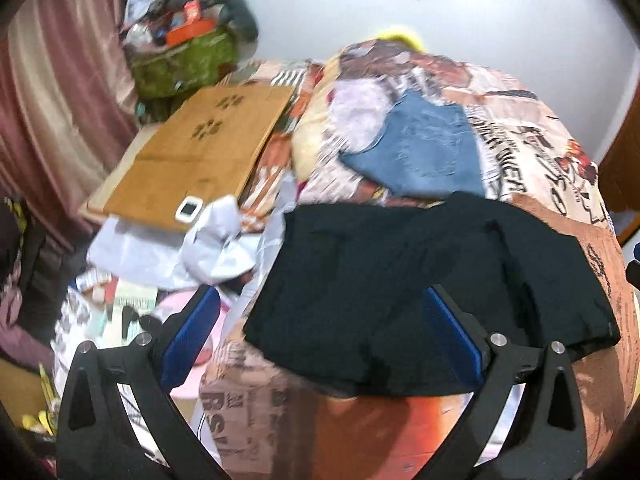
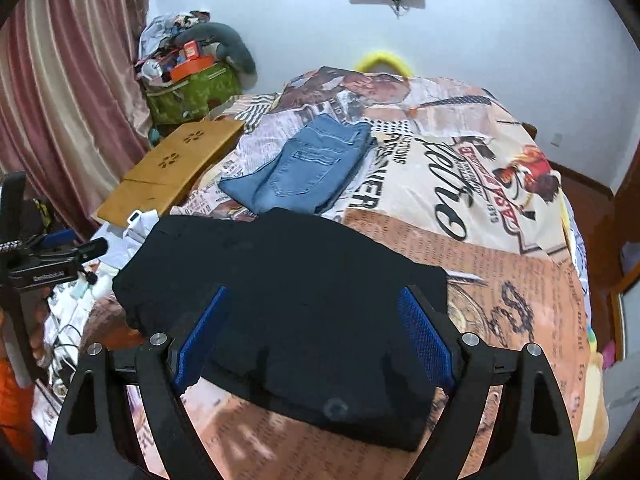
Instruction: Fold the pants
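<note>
Black pants [image 1: 420, 288] lie folded into a flat bundle on the printed bedspread [image 1: 560, 168]; they also show in the right wrist view [image 2: 296, 304]. My left gripper [image 1: 320, 308] is open, above the bundle's near left edge, holding nothing. My right gripper [image 2: 314, 308] is open above the bundle's near part, holding nothing. Folded blue jeans [image 2: 304, 168] lie on the bed behind the black pants, also in the left wrist view [image 1: 424, 148].
A brown cardboard sheet [image 1: 200, 148] lies at the bed's left with a white device [image 1: 188, 209] on it. White cloth [image 1: 216, 248] and clutter lie beside it. A green bag [image 2: 192, 96] stands by the pink curtain [image 2: 68, 92].
</note>
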Tool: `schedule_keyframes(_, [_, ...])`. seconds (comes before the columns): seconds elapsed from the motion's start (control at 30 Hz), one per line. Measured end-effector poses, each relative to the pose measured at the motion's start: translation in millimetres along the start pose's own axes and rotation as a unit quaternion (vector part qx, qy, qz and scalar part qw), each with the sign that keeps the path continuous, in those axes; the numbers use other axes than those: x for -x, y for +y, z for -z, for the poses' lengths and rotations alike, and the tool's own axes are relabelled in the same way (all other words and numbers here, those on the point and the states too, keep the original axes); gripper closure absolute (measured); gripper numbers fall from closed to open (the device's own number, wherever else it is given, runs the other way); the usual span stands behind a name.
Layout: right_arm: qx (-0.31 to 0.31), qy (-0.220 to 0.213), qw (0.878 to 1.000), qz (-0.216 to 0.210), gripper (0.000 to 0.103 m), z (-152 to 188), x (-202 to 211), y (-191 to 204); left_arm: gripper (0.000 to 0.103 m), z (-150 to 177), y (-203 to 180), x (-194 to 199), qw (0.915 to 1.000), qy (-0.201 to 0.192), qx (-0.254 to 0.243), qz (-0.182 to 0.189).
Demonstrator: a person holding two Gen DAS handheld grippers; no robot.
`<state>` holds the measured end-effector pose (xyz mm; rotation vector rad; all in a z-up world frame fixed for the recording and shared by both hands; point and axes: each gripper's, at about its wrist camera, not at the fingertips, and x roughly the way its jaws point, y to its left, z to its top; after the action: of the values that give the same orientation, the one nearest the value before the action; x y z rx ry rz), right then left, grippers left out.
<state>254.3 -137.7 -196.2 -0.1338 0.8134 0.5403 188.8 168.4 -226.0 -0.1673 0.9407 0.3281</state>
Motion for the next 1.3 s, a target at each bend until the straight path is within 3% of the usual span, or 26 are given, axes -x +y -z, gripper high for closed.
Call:
schedule_keyframes(0.2, [0.003,0.041,0.999,-0.012,0.02,9,-35,13,0.001,22,34,-24,0.996,0.06,0.047,0.047])
schedule_keyframes(0.4, [-0.02,0.088,0.996,-0.021,0.024,14,-60,16,0.001,40,49,-49,0.9852,0.11,0.081,0.104])
schedule_keyframes(0.53, [-0.007,0.129,0.991,-0.023,0.041,21,-78,24,0.001,47,48,-63,0.9708,0.146,0.109,0.156])
schedule_keyframes(0.7, [0.012,0.136,0.99,-0.016,0.041,23,-80,27,0.001,54,40,-72,0.952,0.177,0.127,0.215])
schedule_keyframes(0.8, [0.013,0.138,0.99,-0.017,0.041,24,-80,26,0.001,59,37,-82,0.936,0.2,0.145,0.251])
schedule_keyframes(1.0, [0.013,0.139,0.99,-0.021,0.041,22,-84,25,0.001,57,40,-102,0.9153,0.218,0.19,0.281])
schedule_keyframes(1.13, [0.015,0.14,0.99,-0.026,0.041,21,-85,25,0.001,49,36,-117,0.9142,0.222,0.201,0.273])
schedule_keyframes(1.23, [0.013,0.139,0.99,-0.028,0.041,22,-85,25,0.001,41,31,-122,0.924,0.207,0.199,0.252])
schedule_keyframes(1.3, [0.011,0.139,0.99,-0.031,0.041,22,-85,24,0.011,35,28,-122,0.9362,0.194,0.193,0.22])
